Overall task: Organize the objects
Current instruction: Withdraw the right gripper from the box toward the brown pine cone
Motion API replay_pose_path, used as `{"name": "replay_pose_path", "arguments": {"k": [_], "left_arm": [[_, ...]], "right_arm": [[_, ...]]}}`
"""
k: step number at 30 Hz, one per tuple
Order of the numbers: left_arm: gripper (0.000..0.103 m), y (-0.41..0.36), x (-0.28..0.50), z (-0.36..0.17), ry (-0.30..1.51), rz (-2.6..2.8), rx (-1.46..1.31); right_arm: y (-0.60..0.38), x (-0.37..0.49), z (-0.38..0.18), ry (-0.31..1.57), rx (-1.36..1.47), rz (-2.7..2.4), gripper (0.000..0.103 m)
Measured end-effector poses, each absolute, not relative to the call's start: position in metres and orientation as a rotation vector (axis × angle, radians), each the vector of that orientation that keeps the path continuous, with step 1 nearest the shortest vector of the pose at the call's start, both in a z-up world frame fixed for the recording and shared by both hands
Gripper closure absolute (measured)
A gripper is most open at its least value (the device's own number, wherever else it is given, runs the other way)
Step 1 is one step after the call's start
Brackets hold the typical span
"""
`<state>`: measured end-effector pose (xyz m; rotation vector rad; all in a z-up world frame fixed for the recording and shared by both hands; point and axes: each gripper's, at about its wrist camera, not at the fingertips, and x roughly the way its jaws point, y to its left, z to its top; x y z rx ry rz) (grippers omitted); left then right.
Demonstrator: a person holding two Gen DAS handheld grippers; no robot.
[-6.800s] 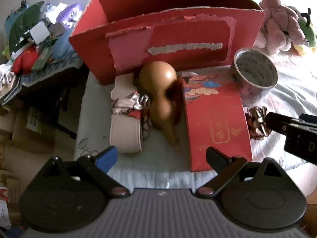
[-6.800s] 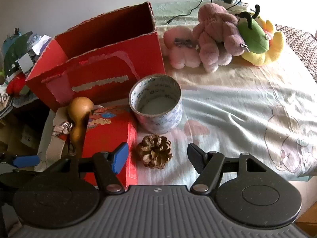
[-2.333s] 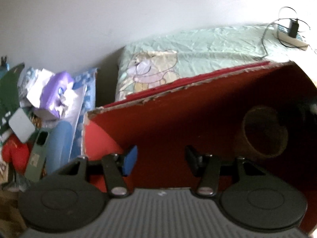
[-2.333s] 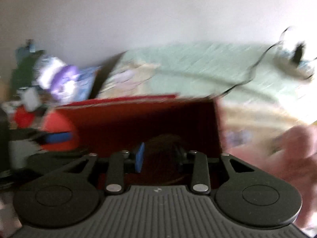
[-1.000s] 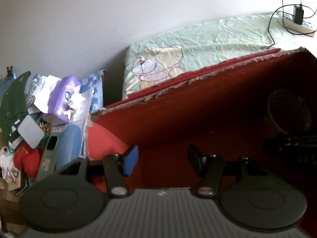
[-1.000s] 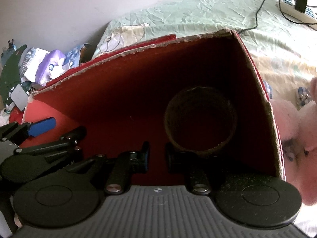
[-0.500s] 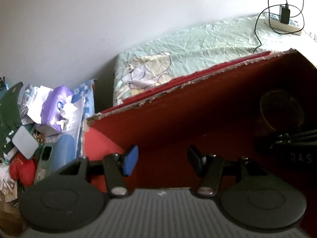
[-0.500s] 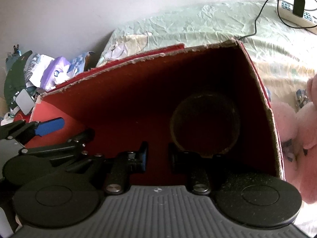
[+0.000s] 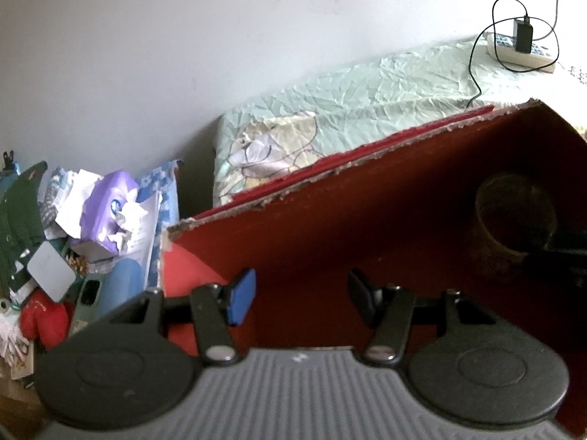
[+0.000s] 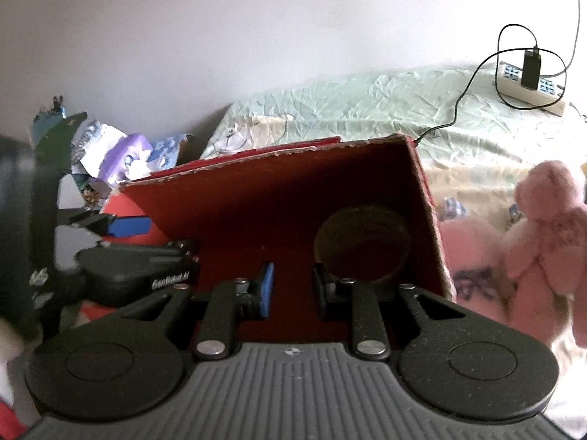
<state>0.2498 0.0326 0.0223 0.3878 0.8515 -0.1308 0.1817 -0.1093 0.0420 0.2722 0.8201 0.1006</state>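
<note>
Right claw [image 10: 291, 286]: I have just been opening its jaws; nothing sits between them.
Tape roll [image 10: 361, 244]: released, now resting inside red box [image 10: 367, 161].
Left claw [image 9: 299, 299]: open, empty.

a white power strip [image 9: 521, 54] with a black charger [image 10: 531, 68] plugged in lay on the pale green bedsheet [image 9: 367, 91] near the wall. a cluttered pile with a purple tissue pack [image 9: 106, 214] sat beside the bed.

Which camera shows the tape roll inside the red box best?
The right wrist view: the tape roll sits whole, near centre, inside the red box. The left wrist view shows the roll dim, at its right edge, partly hidden.
</note>
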Motion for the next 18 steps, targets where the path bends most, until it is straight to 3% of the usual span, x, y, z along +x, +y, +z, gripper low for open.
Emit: {"name": "replay_pose_path", "arguments": {"k": [7,18], "left_arm": [[0.042,0.029,0.232,0.035,0.806,-0.093,0.404],[0.041,0.013,0.157,0.079,0.776,-0.093,0.268]], "right_arm": [[-0.136,0.142,0.050,0.700,0.340,0.102,0.065],[-0.159,0.113,0.060,0.704,0.348,0.197,0.065]]}}
